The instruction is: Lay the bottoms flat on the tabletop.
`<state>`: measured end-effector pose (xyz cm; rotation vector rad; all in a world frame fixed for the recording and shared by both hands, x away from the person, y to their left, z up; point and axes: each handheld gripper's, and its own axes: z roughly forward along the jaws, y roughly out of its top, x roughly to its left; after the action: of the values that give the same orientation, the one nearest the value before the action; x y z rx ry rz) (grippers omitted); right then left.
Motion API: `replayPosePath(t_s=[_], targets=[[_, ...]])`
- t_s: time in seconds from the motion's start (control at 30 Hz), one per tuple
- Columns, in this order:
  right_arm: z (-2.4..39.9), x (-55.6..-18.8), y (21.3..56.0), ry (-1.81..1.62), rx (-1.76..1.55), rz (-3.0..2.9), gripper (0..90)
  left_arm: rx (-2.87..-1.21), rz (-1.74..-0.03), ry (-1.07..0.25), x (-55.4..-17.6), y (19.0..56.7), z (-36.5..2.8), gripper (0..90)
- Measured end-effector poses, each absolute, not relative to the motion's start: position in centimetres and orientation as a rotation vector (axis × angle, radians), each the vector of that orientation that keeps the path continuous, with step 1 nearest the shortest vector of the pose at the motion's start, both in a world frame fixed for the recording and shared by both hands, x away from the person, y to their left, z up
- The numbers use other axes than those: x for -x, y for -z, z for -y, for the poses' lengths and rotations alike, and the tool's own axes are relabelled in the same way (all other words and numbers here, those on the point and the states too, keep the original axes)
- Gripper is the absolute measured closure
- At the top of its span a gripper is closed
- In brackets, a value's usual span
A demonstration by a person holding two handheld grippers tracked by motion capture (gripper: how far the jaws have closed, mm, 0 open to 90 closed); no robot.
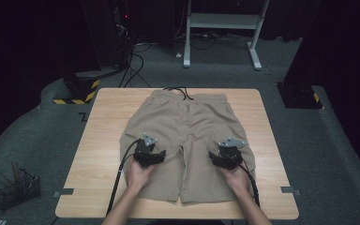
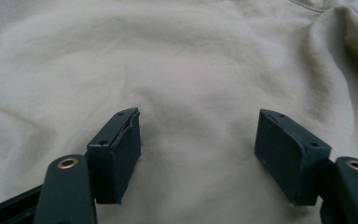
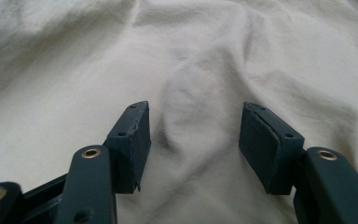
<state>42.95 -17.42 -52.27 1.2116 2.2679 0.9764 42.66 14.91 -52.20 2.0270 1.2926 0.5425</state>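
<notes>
Shorts: beige cloth shorts (image 1: 187,140) lie flat mid-table, waistband and black drawstring (image 1: 180,92) at the far edge.
Table: light wooden table (image 1: 103,122) shows bare margins left and right.
Left gripper (image 1: 151,157): jaws wide, over the left leg, nothing clamped.
Right gripper (image 1: 224,158): jaws wide, straddling a raised fold (image 3: 191,107).
Fabric: softly creased.

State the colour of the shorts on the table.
The shorts are plain khaki beige, clearest in the high view.
</notes>
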Motion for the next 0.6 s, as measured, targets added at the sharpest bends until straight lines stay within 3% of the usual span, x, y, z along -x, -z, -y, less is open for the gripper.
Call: replayPosePath(t_s=[0.13,0.2,0.37,0.4,0.57,0.6], targets=[[17.3,-43.7,52.3,-0.973,-1.222,-2.258,43.5,-2.056,-1.328,-0.508,-42.9,51.4,-15.4,33.0],[17.3,-43.7,52.3,-0.968,-1.217,-2.256,43.7,-1.976,-1.313,-0.548,-40.7,49.7,-17.3,35.8],[17.3,-43.6,52.3,-0.967,-1.219,-2.255,43.7,-1.968,-1.381,-0.684,-37.0,48.3,-21.1,34.9],[17.3,-43.6,52.3,-0.967,-1.216,-2.255,43.7,-1.951,-1.454,-0.671,-35.4,48.6,-23.0,34.9],[17.2,-43.5,52.3,-0.962,-1.214,-2.248,43.7,-1.939,-1.487,-0.532,-33.3,50.0,-24.7,43.6],[17.2,-43.5,52.3,-0.962,-1.218,-2.248,43.7,-1.935,-1.51,-0.454,-33.4,51.0,-24.7,49.9]])
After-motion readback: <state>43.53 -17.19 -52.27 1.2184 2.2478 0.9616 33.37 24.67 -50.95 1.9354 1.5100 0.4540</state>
